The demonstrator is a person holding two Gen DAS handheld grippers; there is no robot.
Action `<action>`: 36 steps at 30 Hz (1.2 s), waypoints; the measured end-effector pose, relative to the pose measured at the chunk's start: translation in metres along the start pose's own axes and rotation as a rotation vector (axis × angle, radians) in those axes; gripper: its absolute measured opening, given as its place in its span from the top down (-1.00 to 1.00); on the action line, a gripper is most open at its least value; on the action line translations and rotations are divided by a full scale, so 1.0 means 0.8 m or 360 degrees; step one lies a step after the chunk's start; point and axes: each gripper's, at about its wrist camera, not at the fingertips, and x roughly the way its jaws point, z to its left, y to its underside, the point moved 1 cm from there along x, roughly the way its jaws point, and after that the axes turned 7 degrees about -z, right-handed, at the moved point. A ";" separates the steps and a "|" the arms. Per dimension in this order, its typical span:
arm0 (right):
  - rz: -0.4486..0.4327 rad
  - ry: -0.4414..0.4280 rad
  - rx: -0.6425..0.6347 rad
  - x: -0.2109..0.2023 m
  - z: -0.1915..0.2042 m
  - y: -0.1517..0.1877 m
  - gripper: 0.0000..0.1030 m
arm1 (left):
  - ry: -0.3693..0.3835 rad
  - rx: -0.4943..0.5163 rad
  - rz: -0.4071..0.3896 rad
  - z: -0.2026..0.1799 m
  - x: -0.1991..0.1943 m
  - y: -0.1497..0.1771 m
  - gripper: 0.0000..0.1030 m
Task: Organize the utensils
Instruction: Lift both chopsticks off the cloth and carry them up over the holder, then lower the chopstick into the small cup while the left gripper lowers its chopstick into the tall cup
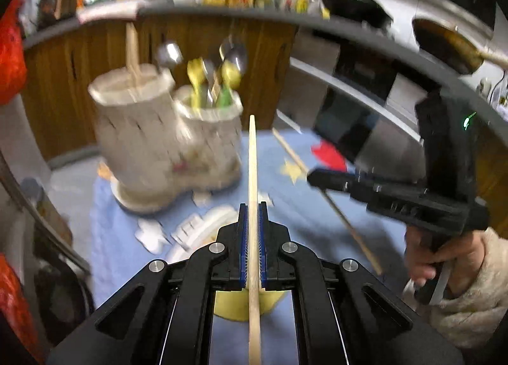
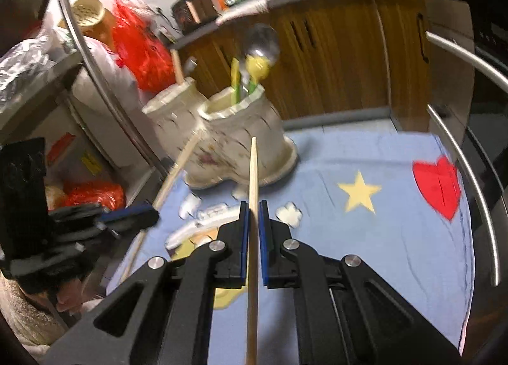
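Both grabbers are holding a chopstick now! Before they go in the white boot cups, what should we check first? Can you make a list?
1. Left gripper shut on its chopstick: ok.
2. Right gripper shut on its chopstick: ok.
3. Both chopsticks lifted clear of the blue cloth: ok.
4. Room in the taller holder, which holds a wooden stick: ok.
5. The shorter holder is crowded with spoons: not ok for chopsticks.
6. Holders standing steady: cannot tell, picture blurred.

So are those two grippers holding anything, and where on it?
Yes. The left gripper and the right gripper are each shut on one wooden chopstick, pinched partway along its shaft, tip pointing forward.
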 end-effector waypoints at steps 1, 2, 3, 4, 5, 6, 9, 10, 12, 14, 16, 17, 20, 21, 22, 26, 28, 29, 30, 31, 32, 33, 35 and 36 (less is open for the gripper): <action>-0.0024 -0.0019 -0.0012 -0.001 0.005 -0.007 0.88 | -0.0011 -0.0013 -0.0048 0.003 -0.008 -0.008 0.88; -0.0051 -0.0040 -0.0020 -0.001 0.010 -0.016 0.88 | -0.0012 -0.0033 -0.0104 0.008 -0.016 -0.018 0.88; -0.0071 -0.0052 -0.0027 -0.002 0.014 -0.023 0.88 | -0.0023 -0.0048 -0.0186 0.014 -0.026 -0.032 0.88; -0.0107 -0.0069 -0.0041 -0.002 0.020 -0.035 0.88 | -0.0039 -0.0052 -0.0250 0.020 -0.034 -0.043 0.88; -0.0125 -0.0080 -0.0047 -0.001 0.023 -0.042 0.88 | -0.0058 -0.0056 -0.0314 0.028 -0.043 -0.053 0.88; -0.0146 -0.0093 -0.0055 0.000 0.026 -0.051 0.88 | -0.0078 -0.0074 -0.0399 0.038 -0.052 -0.067 0.88; -0.0244 -0.0117 -0.0112 0.010 0.040 -0.083 0.88 | -0.0093 -0.0168 -0.0554 0.069 -0.058 -0.103 0.88; -0.0263 -0.0118 -0.0124 0.014 0.042 -0.090 0.88 | -0.0098 -0.0198 -0.0579 0.078 -0.057 -0.111 0.88; -0.0308 -0.0124 -0.0134 0.024 0.046 -0.107 0.88 | -0.0119 -0.0249 -0.0637 0.098 -0.051 -0.129 0.88; -0.0380 -0.0132 -0.0136 0.034 0.048 -0.126 0.88 | -0.0131 -0.0279 -0.0687 0.109 -0.037 -0.143 0.88; -0.0435 -0.0141 -0.0126 0.043 0.047 -0.141 0.88 | -0.0148 -0.0290 -0.0725 0.122 -0.025 -0.153 0.88; -0.0465 -0.0150 -0.0116 0.048 0.047 -0.148 0.88 | -0.0152 -0.0292 -0.0736 0.128 -0.021 -0.158 0.88; -0.0546 -0.0139 -0.0114 0.062 0.046 -0.167 0.88 | -0.0181 -0.0248 -0.0782 0.133 -0.006 -0.170 0.88; -0.0577 -0.0131 -0.0117 0.067 0.046 -0.172 0.88 | -0.0181 -0.0237 -0.0784 0.132 0.003 -0.175 0.88; -0.0607 -0.0114 -0.0118 0.073 0.046 -0.176 0.88 | -0.0178 -0.0228 -0.0793 0.132 0.009 -0.177 0.88; -0.0694 -0.0030 -0.0121 0.095 0.044 -0.186 0.88 | -0.0212 -0.0179 -0.0831 0.131 0.024 -0.176 0.88; -0.0751 0.0015 -0.0152 0.105 0.045 -0.186 0.88 | -0.0226 -0.0179 -0.0836 0.136 0.032 -0.174 0.88; -0.0784 0.0046 -0.0176 0.109 0.046 -0.184 0.88 | -0.0231 -0.0186 -0.0838 0.139 0.035 -0.172 0.88; -0.0808 0.0070 -0.0199 0.113 0.047 -0.182 0.88 | -0.0238 -0.0193 -0.0840 0.142 0.039 -0.170 0.88; -0.0822 0.0098 -0.0210 0.116 0.047 -0.181 0.88 | -0.0243 -0.0194 -0.0847 0.144 0.041 -0.167 0.88; -0.0836 0.0113 -0.0209 0.119 0.045 -0.180 0.88 | -0.0248 -0.0191 -0.0850 0.146 0.042 -0.165 0.88; -0.0845 0.0117 -0.0200 0.120 0.042 -0.178 0.88 | -0.0248 -0.0191 -0.0857 0.147 0.044 -0.161 0.88; -0.0864 0.0130 -0.0180 0.123 0.037 -0.174 0.88 | -0.0245 -0.0193 -0.0862 0.149 0.046 -0.155 0.88; -0.0884 0.0138 -0.0176 0.123 0.035 -0.171 0.88 | -0.0243 -0.0191 -0.0875 0.149 0.045 -0.151 0.88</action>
